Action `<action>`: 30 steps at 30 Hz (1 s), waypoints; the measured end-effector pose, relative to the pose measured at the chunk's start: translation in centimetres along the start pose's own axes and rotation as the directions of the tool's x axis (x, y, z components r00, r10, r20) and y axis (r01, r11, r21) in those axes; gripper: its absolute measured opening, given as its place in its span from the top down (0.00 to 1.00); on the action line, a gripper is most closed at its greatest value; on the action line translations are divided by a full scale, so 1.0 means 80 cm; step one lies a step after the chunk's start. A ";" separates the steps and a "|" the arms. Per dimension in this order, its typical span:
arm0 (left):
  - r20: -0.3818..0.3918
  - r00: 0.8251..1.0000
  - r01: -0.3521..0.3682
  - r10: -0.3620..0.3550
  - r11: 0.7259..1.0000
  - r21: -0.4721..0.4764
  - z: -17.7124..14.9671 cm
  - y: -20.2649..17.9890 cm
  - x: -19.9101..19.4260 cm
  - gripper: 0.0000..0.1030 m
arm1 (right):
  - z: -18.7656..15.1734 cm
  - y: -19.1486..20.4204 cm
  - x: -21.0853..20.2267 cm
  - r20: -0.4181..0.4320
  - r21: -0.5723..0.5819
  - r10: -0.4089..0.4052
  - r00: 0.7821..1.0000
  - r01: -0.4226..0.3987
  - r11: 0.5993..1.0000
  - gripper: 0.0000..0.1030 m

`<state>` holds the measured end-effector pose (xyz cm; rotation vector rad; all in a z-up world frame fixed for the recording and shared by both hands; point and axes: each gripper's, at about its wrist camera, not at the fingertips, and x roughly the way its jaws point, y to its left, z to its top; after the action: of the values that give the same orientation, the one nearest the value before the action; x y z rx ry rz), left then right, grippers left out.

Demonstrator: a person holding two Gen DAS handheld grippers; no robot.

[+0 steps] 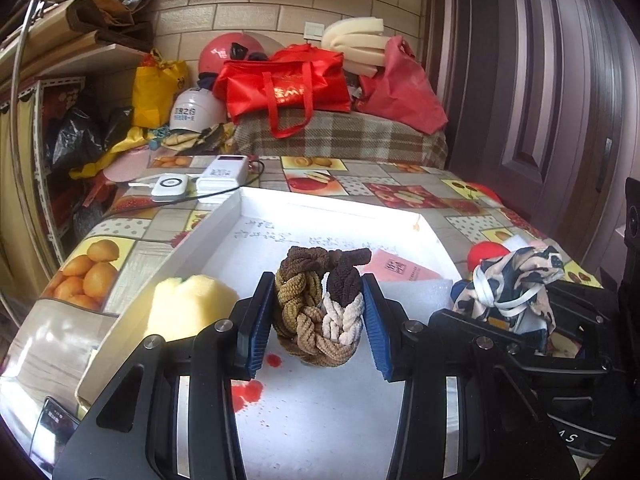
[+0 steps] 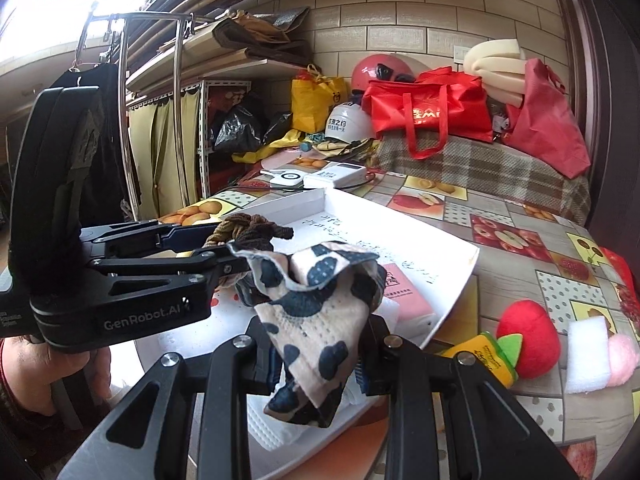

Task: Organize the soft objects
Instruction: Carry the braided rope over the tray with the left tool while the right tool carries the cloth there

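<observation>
My left gripper (image 1: 316,316) is shut on a braided knot of brown, tan and cream hair ties (image 1: 318,308), held just above the floor of a white box lid (image 1: 228,220). The left gripper also shows at the left of the right wrist view (image 2: 236,244). My right gripper (image 2: 320,356) is shut on a cream cloth with dark blue patches (image 2: 320,316), held over the lid's right side. That cloth also shows in the left wrist view (image 1: 516,288). A yellow sponge (image 1: 188,304) lies in the lid's left corner.
A pink card (image 1: 400,270) and white foam pad (image 1: 416,298) lie in the lid. On the fruit-print tablecloth (image 2: 532,232) right of the lid lie a red plush fruit (image 2: 530,336), a white foam block (image 2: 588,356) and a pink puff (image 2: 622,358). Power banks (image 1: 218,178) sit behind.
</observation>
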<state>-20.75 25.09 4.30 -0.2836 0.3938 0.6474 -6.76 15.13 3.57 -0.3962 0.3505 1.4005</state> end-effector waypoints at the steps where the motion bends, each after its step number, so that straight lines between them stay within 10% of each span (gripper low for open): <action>1: -0.001 1.000 -0.010 0.010 1.000 -0.003 0.001 0.002 0.001 0.59 | 0.002 0.000 0.004 -0.005 0.004 0.002 1.000 -0.002 1.000 0.74; 30: -0.041 0.991 -0.128 0.127 0.992 -0.022 0.012 0.017 0.034 0.51 | 0.021 -0.007 0.043 -0.031 0.043 -0.055 0.998 0.057 0.997 0.72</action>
<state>-19.37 27.92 3.73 -0.2972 0.4445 0.7732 -5.71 18.87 3.46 -0.3890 0.3910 1.3313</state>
